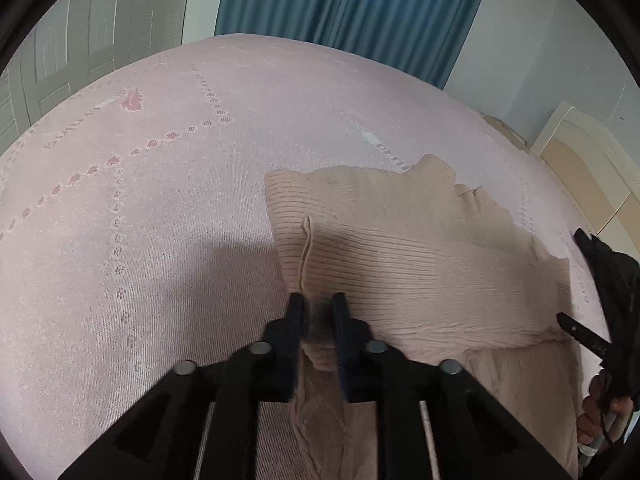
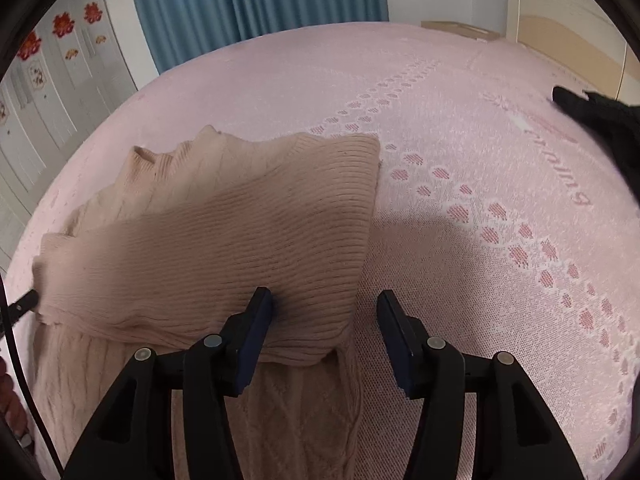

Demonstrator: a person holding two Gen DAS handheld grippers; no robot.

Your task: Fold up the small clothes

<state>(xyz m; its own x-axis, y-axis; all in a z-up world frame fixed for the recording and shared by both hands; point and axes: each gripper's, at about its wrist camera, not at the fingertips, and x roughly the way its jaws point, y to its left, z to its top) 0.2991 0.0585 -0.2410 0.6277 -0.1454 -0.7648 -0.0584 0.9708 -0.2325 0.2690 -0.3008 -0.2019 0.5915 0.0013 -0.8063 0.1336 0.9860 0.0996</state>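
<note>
A beige knit sweater (image 1: 420, 264) lies on a pink bedspread (image 1: 160, 208), sitting in the center-right of the left wrist view and the left-center of the right wrist view. Its ribbed part is folded over the cable-knit section nearer the cameras.

The left gripper (image 1: 318, 304) has its jaws pulled in close with a bunched fold of the ribbed fabric pinched between them, low in the middle of the frame. The right gripper (image 2: 325, 300) is spread wide and holds nothing; its left finger (image 2: 256, 332) sits over the sweater's ribbed edge, while the right finger (image 2: 394, 332) is out over bare bedspread just past the sweater's corner.

Blue curtains (image 2: 256, 0) hang along the top of both views. A black garment (image 2: 600, 120) sits at the far right edge, and white wardrobe doors (image 2: 60, 92) with red flower stickers fill the upper left of the right wrist view.
</note>
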